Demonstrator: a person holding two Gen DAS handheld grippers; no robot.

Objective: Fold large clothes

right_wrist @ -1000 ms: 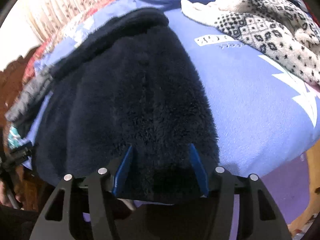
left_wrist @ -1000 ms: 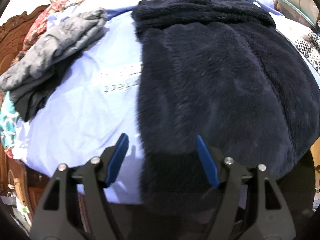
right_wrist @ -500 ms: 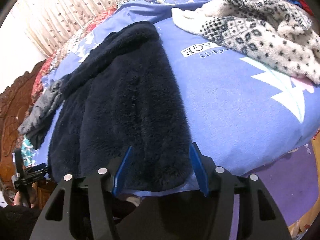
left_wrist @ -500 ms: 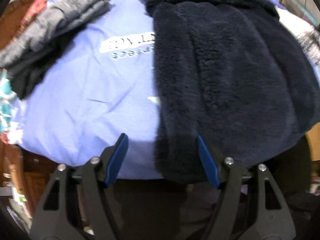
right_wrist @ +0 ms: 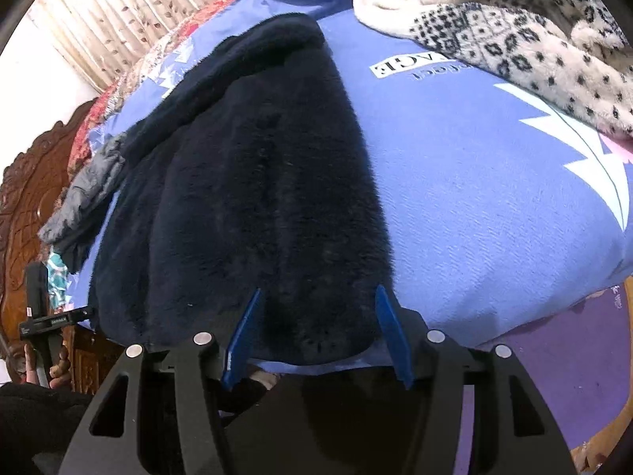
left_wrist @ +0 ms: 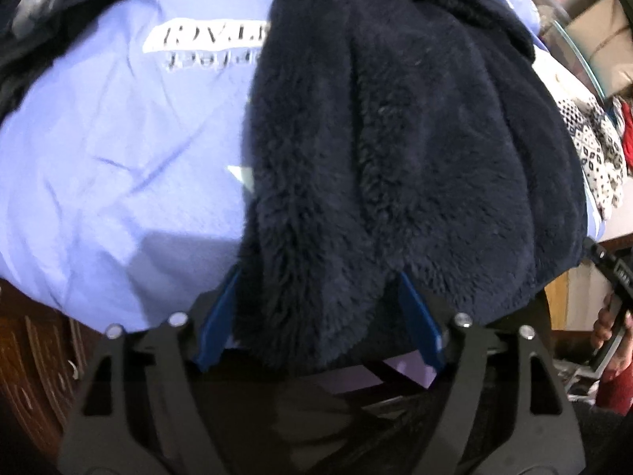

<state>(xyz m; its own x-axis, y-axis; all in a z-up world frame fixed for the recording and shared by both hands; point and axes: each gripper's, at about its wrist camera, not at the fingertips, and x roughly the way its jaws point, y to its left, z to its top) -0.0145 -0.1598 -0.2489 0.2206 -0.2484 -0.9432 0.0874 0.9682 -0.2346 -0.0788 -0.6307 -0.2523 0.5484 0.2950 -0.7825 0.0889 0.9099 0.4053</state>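
Observation:
A dark navy fleece garment (left_wrist: 395,138) lies spread on a bed with a blue printed sheet (left_wrist: 118,158). My left gripper (left_wrist: 318,275) points steeply down at the garment's near left hem. Its jaws are opening, and the fluffy hem lies between the blue pads (left_wrist: 219,316) without a visible pinch. In the right wrist view the same garment (right_wrist: 257,178) runs away from me. My right gripper (right_wrist: 318,289) stands open over its near right hem at the sheet's (right_wrist: 474,198) edge, fleece filling the gap between its pads (right_wrist: 389,324).
A grey garment (right_wrist: 87,182) lies folded at the bed's left, by a carved wooden bed frame (right_wrist: 23,198). A white patterned sweater (right_wrist: 514,31) lies at the right. A hand with the other gripper shows at each view's edge (left_wrist: 609,316) (right_wrist: 43,324).
The left gripper has sunk and tipped downward towards the near hem, which now lies between its pads, and its jaws stand a little wider. The right gripper has hardly moved.

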